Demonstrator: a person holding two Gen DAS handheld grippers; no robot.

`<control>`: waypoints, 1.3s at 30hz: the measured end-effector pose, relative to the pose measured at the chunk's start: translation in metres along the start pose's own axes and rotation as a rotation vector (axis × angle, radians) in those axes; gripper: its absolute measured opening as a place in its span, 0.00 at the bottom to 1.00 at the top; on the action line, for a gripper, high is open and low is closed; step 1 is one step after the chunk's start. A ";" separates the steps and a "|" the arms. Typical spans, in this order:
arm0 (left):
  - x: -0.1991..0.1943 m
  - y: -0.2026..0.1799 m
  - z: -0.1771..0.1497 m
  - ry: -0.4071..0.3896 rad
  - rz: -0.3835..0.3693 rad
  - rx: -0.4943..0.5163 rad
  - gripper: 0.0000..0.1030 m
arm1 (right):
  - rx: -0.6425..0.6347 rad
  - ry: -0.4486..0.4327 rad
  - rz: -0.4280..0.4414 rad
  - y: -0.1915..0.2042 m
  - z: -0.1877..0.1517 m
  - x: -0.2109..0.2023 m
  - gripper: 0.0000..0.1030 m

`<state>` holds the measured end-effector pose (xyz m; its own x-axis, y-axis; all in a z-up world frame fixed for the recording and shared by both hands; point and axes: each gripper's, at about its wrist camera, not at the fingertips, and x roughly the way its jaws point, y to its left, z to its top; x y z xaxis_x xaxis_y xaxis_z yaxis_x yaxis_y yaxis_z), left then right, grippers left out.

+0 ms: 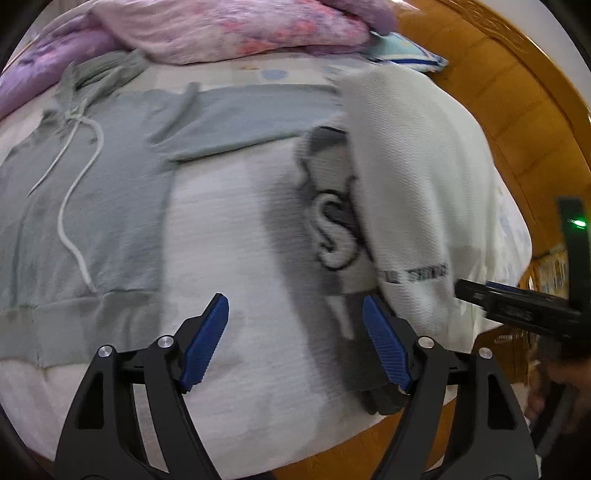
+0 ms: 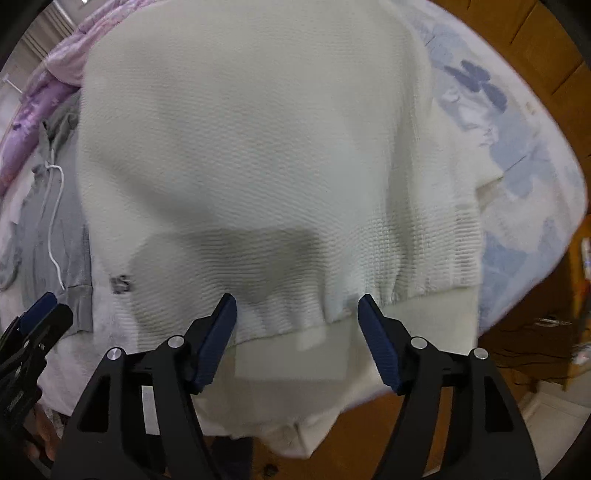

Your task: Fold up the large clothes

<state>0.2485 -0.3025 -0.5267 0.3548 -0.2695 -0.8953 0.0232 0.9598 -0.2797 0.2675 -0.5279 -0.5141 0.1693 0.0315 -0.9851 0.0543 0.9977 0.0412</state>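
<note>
A white knit sweater (image 2: pixel 258 147) lies on the bed with one part folded over itself. In the left wrist view the folded flap (image 1: pixel 406 166) covers part of a grey and black letter pattern (image 1: pixel 332 229). My right gripper (image 2: pixel 297 306) hangs open above the sweater's ribbed hem (image 2: pixel 406 266), and its pads press nothing. My left gripper (image 1: pixel 295 306) is open over the sweater's flat white body, with nothing between its fingers. The right gripper (image 1: pixel 476 291) also shows at the right edge of the left wrist view. The left gripper (image 2: pixel 33 321) shows at the lower left of the right wrist view.
A grey hoodie (image 1: pixel 74 203) with a white drawstring lies flat to the left of the sweater. Pink and purple quilts (image 1: pixel 221 29) are piled at the back, with a blue-edged pillow (image 1: pixel 410 51) beside them. The wooden bed frame (image 1: pixel 498 92) curves along the right. The bed's near edge (image 1: pixel 332 443) lies just below the grippers.
</note>
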 end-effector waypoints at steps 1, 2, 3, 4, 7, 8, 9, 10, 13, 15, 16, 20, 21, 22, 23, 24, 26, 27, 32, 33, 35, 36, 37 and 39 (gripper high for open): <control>-0.004 0.008 0.001 0.003 0.005 -0.025 0.75 | -0.015 -0.013 0.013 0.014 -0.001 -0.011 0.63; -0.007 0.011 0.002 0.004 0.009 -0.034 0.76 | -0.029 -0.022 0.018 0.025 -0.001 -0.019 0.63; -0.012 0.017 0.003 -0.001 0.017 -0.045 0.79 | -0.047 -0.030 0.017 0.039 -0.001 -0.026 0.66; -0.016 0.020 0.005 -0.007 0.027 -0.049 0.83 | -0.069 -0.038 0.013 0.054 -0.002 -0.033 0.67; -0.032 0.030 0.008 -0.021 0.038 -0.056 0.88 | -0.113 -0.065 0.009 0.084 -0.002 -0.046 0.71; -0.038 0.036 0.010 -0.024 0.046 -0.060 0.89 | -0.133 -0.070 -0.010 0.099 0.000 -0.050 0.73; -0.045 0.042 0.011 -0.032 0.054 -0.064 0.90 | -0.150 -0.076 -0.031 0.108 0.002 -0.051 0.76; -0.049 0.046 0.013 -0.042 0.060 -0.066 0.91 | -0.170 -0.084 -0.049 0.118 0.002 -0.054 0.76; -0.070 0.067 0.017 -0.072 0.130 -0.069 0.94 | -0.223 -0.125 -0.123 0.155 0.001 -0.070 0.79; -0.085 0.087 0.018 -0.082 0.161 -0.081 0.94 | -0.243 -0.149 -0.145 0.169 -0.001 -0.076 0.86; -0.092 0.097 0.019 -0.081 0.180 -0.091 0.94 | -0.248 -0.157 -0.151 0.179 -0.003 -0.081 0.86; -0.119 0.127 0.019 -0.106 0.208 -0.100 0.94 | -0.244 -0.187 -0.176 0.212 -0.013 -0.099 0.88; -0.129 0.136 0.019 -0.110 0.212 -0.085 0.94 | -0.239 -0.198 -0.176 0.222 -0.016 -0.104 0.88; -0.133 0.142 0.018 -0.112 0.211 -0.076 0.94 | -0.235 -0.207 -0.178 0.231 -0.019 -0.110 0.88; -0.140 0.147 0.018 -0.114 0.209 -0.069 0.94 | -0.227 -0.215 -0.177 0.236 -0.024 -0.117 0.88; -0.150 0.155 0.017 -0.118 0.205 -0.064 0.94 | -0.217 -0.223 -0.177 0.244 -0.027 -0.124 0.89; -0.167 0.166 0.015 -0.130 0.198 -0.059 0.94 | -0.200 -0.235 -0.167 0.260 -0.034 -0.137 0.90; -0.181 0.173 0.015 -0.143 0.198 -0.058 0.94 | -0.194 -0.241 -0.165 0.267 -0.037 -0.144 0.90; -0.237 0.191 0.017 -0.192 0.204 -0.023 0.95 | -0.165 -0.295 -0.128 0.305 -0.056 -0.192 0.90; -0.247 0.194 0.018 -0.202 0.206 -0.015 0.95 | -0.164 -0.303 -0.130 0.310 -0.058 -0.200 0.91; -0.276 0.200 0.017 -0.228 0.205 0.002 0.95 | -0.160 -0.334 -0.125 0.325 -0.066 -0.223 0.92; -0.291 0.203 0.017 -0.238 0.207 0.008 0.95 | -0.163 -0.340 -0.120 0.331 -0.069 -0.232 0.92; -0.301 0.205 0.016 -0.247 0.208 0.013 0.95 | -0.162 -0.350 -0.112 0.338 -0.073 -0.244 0.92; -0.331 0.210 0.014 -0.275 0.226 0.013 0.95 | -0.163 -0.372 -0.106 0.350 -0.081 -0.264 0.92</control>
<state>0.1492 -0.0108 -0.2847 0.5902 -0.0204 -0.8070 -0.0737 0.9941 -0.0790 0.1620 -0.1826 -0.2533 0.5165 -0.0656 -0.8538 -0.0610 0.9917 -0.1131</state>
